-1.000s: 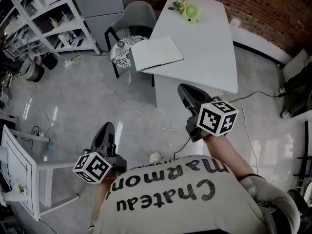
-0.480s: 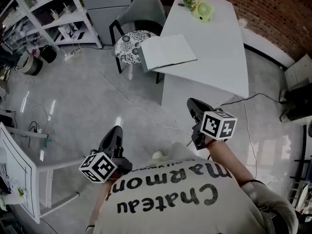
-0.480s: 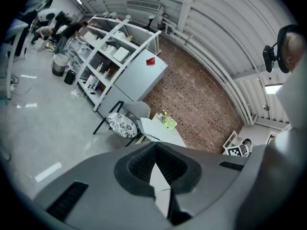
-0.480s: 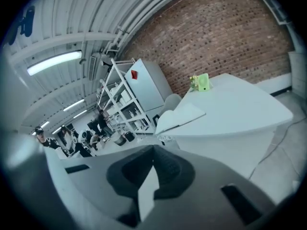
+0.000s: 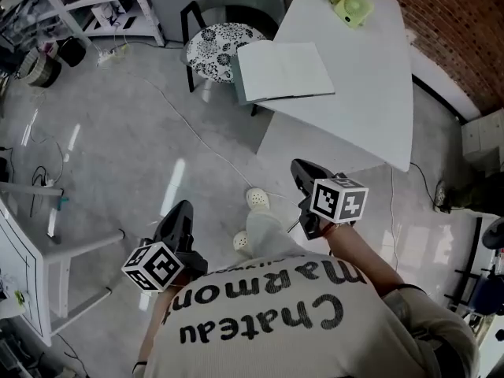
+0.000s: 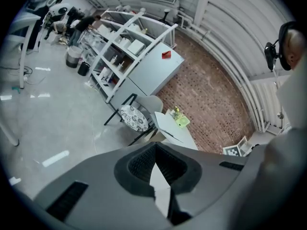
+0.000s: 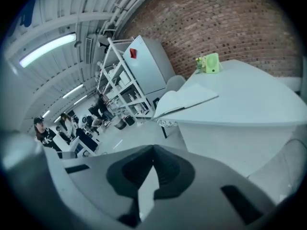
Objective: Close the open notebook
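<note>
On the white table (image 5: pixel 370 93) ahead of you, at the corner nearest the chair (image 5: pixel 224 38), the notebook (image 5: pixel 283 71) lies open and flat, well apart from both of your tools. In the head view its long side runs across the picture, left to right, with its left edge at the table's edge above the chair seat. Where the fold runs cannot be made out from here.

The right gripper (image 5: pixel 297 166) is the nearer one. From it the notebook lies straight ahead and a little to the left, with bare floor and the table's near edge between. The right gripper view confirms this: the notebook (image 7: pixel 184 99) sits above and just right of the jaw line, one side of its pages bowed upward. The left gripper (image 5: pixel 183 207) stands farther back and off to the left, so for it the notebook (image 6: pixel 165 126) is ahead and to the right, past the chair.

Both grippers have their jaws together with nothing between them. You hold both low, close to your body, pointing forward and somewhat down, the right forearm bent in front of your chest.

Closing the cover likely calls for stepping up to the table first, probably leading with the right.
</note>
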`<state>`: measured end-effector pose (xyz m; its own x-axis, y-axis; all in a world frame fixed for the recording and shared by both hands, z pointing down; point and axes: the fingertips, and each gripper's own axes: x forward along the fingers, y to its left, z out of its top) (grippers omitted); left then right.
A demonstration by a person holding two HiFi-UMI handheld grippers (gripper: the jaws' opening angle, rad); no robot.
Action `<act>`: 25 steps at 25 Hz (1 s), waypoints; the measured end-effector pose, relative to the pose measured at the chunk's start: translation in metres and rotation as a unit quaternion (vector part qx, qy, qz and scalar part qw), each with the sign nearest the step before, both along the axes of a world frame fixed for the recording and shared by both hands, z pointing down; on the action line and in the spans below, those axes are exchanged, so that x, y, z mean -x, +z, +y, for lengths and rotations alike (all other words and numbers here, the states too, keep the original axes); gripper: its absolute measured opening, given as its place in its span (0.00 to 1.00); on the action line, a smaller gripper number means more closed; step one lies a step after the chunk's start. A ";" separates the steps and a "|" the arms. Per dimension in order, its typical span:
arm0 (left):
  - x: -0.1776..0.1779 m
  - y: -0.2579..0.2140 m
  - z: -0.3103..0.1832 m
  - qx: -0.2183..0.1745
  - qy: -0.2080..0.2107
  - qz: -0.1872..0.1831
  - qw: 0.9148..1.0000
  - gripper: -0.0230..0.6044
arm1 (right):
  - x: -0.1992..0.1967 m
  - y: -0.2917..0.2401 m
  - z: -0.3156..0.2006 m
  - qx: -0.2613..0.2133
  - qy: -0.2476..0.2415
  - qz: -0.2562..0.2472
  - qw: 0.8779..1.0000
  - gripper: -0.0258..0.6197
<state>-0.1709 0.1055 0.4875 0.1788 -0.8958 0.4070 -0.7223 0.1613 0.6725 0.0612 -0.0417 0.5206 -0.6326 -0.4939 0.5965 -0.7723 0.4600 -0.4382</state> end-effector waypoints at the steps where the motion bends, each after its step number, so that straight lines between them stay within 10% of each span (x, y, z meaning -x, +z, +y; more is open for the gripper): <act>1: 0.007 -0.002 -0.006 -0.001 -0.008 -0.004 1.000 0.04 | 0.010 0.000 -0.009 -0.006 -0.014 0.001 1.000 0.05; 13: 0.064 -0.008 -0.053 -0.004 -0.099 -0.017 0.995 0.04 | 0.085 -0.010 -0.129 -0.051 -0.066 -0.004 0.997 0.05; 25: 0.086 0.005 -0.054 0.022 -0.150 -0.010 0.988 0.04 | 0.125 0.024 -0.185 -0.086 -0.138 0.111 0.980 0.26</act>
<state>-0.2569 0.0517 0.4923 -0.1000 -0.8887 0.4475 -0.6507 0.3986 0.6463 -0.0640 -0.2266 0.5449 -0.6200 -0.4286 0.6572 -0.6762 0.7168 -0.1704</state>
